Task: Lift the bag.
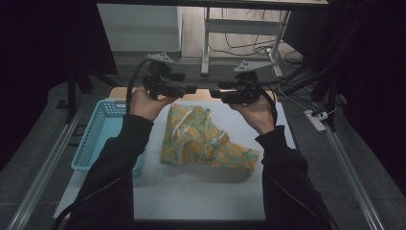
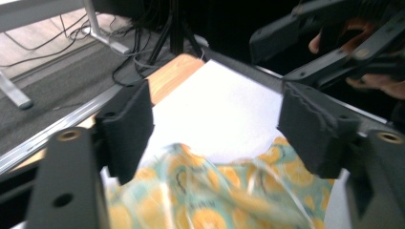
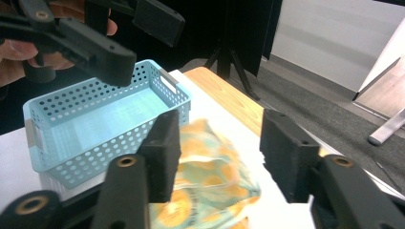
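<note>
A crumpled cloth (image 1: pixel 203 139) printed with yellow-orange fruit on pale green lies on the white mat (image 1: pixel 201 191) in the middle of the table. Both grippers hover over its far edge, tips pointing at each other. My left gripper (image 1: pixel 191 89) is open; in the left gripper view its jaws (image 2: pixel 215 114) stand wide apart with the cloth (image 2: pixel 215 191) loose below them. My right gripper (image 1: pixel 214 94) is open too; its jaws (image 3: pixel 219 148) frame the blurred cloth (image 3: pixel 210 186) without pressing it.
A light blue perforated basket (image 1: pixel 95 124) stands at the mat's left, open side up and with nothing in it (image 3: pixel 86 157). A strip of wooden tabletop (image 1: pixel 201 97) shows beyond the mat. Metal rails run along both sides of the table; desk legs and cables lie behind.
</note>
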A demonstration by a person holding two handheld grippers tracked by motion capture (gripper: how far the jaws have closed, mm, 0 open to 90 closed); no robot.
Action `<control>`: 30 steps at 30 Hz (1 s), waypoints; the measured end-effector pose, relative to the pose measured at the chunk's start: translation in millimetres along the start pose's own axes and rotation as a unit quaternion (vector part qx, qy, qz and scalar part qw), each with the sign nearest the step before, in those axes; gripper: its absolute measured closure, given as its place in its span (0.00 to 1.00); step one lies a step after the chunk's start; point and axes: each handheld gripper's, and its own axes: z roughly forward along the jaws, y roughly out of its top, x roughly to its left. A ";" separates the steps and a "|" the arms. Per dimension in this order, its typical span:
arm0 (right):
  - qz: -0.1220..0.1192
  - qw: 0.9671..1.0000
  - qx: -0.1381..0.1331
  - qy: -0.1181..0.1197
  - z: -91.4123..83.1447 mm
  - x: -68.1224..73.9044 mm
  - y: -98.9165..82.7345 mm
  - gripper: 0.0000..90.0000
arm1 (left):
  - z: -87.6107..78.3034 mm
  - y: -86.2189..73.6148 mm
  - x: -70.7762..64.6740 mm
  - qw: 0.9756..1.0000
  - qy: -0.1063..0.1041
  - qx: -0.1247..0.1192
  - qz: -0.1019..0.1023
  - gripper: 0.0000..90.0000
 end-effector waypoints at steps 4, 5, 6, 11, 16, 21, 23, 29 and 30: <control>0.001 1.000 0.002 0.001 1.6 3.3 -9.0 0.39 | 2.9 -12.4 -1.7 1.000 0.003 0.010 0.004 0.21; 0.002 1.000 0.003 -0.001 2.2 4.2 -11.5 0.36 | 3.3 -15.3 -2.1 1.000 0.002 0.012 0.001 0.19; 0.001 1.000 0.003 -0.003 3.1 5.2 -14.1 0.33 | 3.7 -17.5 -2.4 1.000 0.001 0.013 0.001 0.17; 0.007 1.000 0.011 -0.006 5.6 8.5 -26.9 0.23 | 4.9 -33.2 -6.1 1.000 -0.003 0.024 0.001 0.13; 0.016 1.000 0.013 -0.003 6.0 10.2 -38.6 0.16 | 2.8 -48.6 -9.0 1.000 -0.015 0.024 -0.005 0.07; 0.018 0.999 0.025 -0.010 8.8 12.8 -51.0 0.12 | 0.4 -62.8 -10.7 0.999 -0.026 0.021 -0.010 0.05; 0.018 0.999 0.027 -0.006 9.7 14.0 -56.8 0.10 | 0.3 -68.9 -11.7 0.999 -0.029 0.024 -0.013 0.04; 0.022 1.000 0.022 0.002 10.9 17.2 -69.9 0.08 | -0.3 -87.5 -13.9 0.999 -0.029 0.027 -0.018 0.02; 0.024 0.999 0.021 0.003 10.9 17.6 -72.1 0.08 | -0.7 -90.1 -14.2 0.999 -0.030 0.026 -0.019 0.01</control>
